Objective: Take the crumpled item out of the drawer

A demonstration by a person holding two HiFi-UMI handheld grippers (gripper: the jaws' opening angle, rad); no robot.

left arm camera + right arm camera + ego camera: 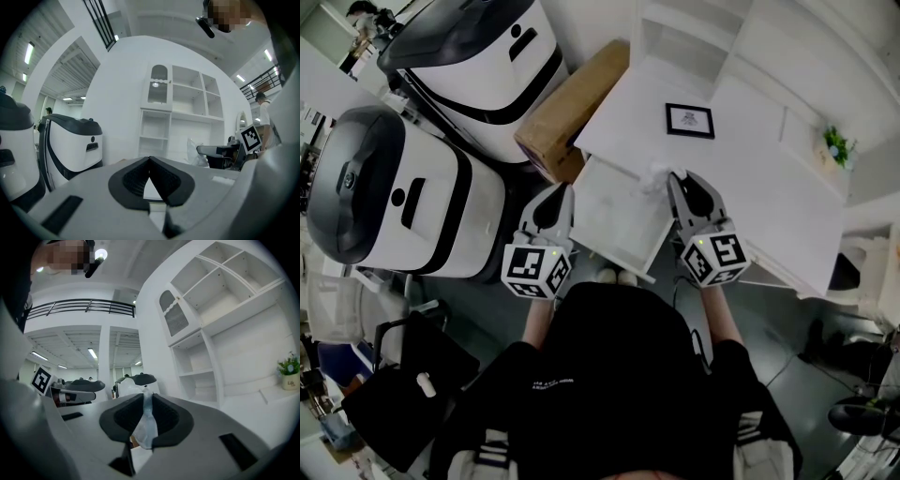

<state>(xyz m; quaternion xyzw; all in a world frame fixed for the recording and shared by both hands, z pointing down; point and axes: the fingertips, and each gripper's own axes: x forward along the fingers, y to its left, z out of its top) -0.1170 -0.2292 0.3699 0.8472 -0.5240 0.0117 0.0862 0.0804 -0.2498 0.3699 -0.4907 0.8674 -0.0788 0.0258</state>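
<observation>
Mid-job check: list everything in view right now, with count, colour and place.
drawer: one, white, pulled open below the desk top
crumpled item: one, whitish, pinched in the right gripper
desk top: one, white, behind the drawer
picture frame: one, black, on the desk top
plant: one, green, far right
cardboard box: one, brown, left of the desk
machines: two, white and black, left
left gripper: one, grey, shut, empty
right gripper: one, grey, at the drawer's corner

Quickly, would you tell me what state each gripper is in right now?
Left gripper: jaws closed, nothing between them.
Right gripper: jaws closed on the crumpled item.
</observation>
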